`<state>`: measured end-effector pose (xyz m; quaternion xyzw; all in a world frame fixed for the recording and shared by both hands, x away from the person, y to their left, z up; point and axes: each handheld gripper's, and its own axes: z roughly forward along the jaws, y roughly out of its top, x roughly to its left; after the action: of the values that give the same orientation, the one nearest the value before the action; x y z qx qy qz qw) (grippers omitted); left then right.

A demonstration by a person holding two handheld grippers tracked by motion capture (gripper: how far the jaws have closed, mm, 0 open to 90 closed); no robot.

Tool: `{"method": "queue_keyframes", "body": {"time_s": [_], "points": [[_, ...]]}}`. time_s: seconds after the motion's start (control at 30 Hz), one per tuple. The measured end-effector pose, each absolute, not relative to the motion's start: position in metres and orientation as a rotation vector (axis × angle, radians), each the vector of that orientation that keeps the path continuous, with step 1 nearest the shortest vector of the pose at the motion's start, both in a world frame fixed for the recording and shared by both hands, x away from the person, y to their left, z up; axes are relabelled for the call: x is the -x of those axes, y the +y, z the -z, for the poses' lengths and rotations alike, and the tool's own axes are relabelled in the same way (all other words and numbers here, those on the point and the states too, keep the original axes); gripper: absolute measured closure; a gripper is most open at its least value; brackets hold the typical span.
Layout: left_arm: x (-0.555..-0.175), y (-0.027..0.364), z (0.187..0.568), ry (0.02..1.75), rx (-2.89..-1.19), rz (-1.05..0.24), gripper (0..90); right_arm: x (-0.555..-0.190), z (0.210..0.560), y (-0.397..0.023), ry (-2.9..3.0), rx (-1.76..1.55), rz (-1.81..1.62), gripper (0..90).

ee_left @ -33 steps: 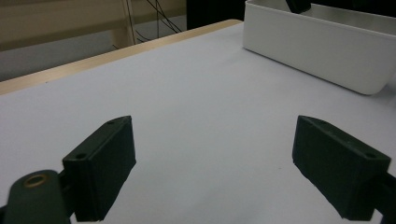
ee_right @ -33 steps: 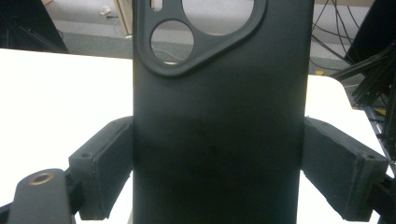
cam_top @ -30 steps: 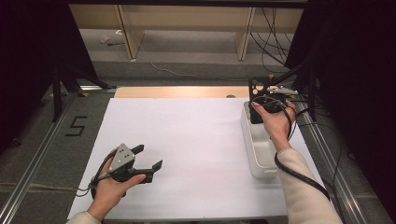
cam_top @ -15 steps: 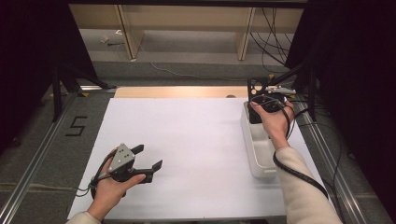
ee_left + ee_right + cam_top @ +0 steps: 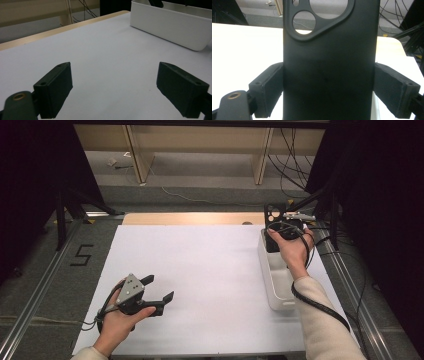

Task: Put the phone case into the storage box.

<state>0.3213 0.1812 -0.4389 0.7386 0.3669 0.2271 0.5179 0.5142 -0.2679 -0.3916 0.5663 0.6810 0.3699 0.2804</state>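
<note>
Grey floor [image 5: 210,195], wooden shelf legs [image 5: 134,150], loose cables [image 5: 295,150], black curtains [image 5: 30,170] both sides.

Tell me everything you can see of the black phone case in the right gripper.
The black phone case is matte, apparently soft plastic or rubber, with round camera cutouts in a raised rounded frame near its top. It stands upright, clamped across its width between the right gripper jaws, whose pads press both long edges. In the high view it is held above the far end of the white bin.

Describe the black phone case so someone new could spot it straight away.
Start at the white bin on the table's right side. At its far end, the right hand-held gripper holds the phone case upright: flat, matte black, with round camera cutouts on top.
</note>
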Motion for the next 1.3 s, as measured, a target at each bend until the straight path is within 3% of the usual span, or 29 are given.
{"method": "queue_keyframes", "body": {"time_s": [1.3], "points": [[-0.322,0.182,0.439,0.884,-1.769,-0.545,12.8,-0.525,0.397,-0.268,1.832,-1.538,-0.966,15.3]]}}
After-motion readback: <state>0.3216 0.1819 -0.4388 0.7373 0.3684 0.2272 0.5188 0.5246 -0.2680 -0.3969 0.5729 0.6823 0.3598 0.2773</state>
